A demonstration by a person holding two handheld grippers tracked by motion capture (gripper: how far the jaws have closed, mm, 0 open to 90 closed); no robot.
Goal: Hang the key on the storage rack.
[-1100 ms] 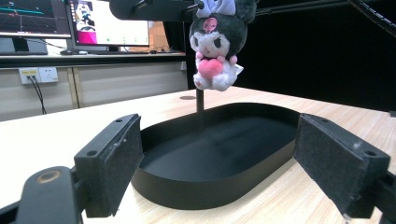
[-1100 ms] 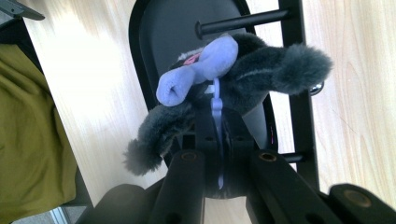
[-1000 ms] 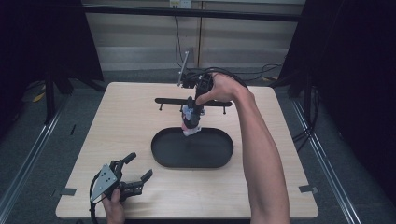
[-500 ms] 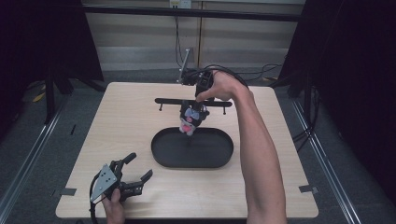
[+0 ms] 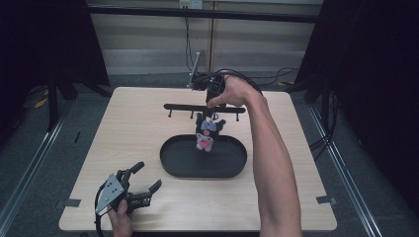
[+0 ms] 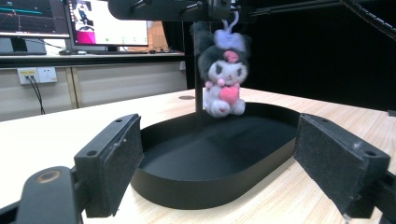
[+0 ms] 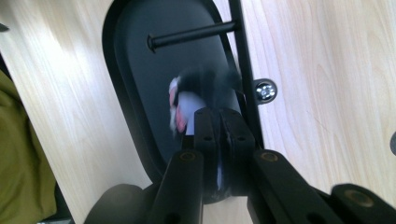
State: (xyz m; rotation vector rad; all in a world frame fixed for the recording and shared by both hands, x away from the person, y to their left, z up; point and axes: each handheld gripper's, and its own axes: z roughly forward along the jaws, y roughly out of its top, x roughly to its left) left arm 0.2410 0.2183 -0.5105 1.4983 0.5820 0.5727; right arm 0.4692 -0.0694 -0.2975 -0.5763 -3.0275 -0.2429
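The plush toy [image 5: 206,136] was a small soft figure with a fuzzy black hood, a white face and body and a pink heart on its front, with a pale loop at the top of its head. Below it lay a shallow oval tray [image 5: 173,165] of matt black with a low upright rim, set on the pale wood-grain worktop [image 5: 128,123]. A slim black rack [image 5: 183,106], a level bar with short pegs on a thin post, stood at the tray's far side.

A second before, the toy had hung lower, its feet about at the tray's far rim; it now hung higher, just under the bar, above the far end of the tray. The left gripper had stayed at the near left corner of the worktop.

The right gripper [image 7: 218,122], pointing down beside the bar, had its jaws clenched on the toy's loop, the toy dangling beneath them. The left gripper [image 5: 143,183] had its jaws released and spread wide, their rough black pads [image 6: 116,161] gripping nothing, facing the tray.
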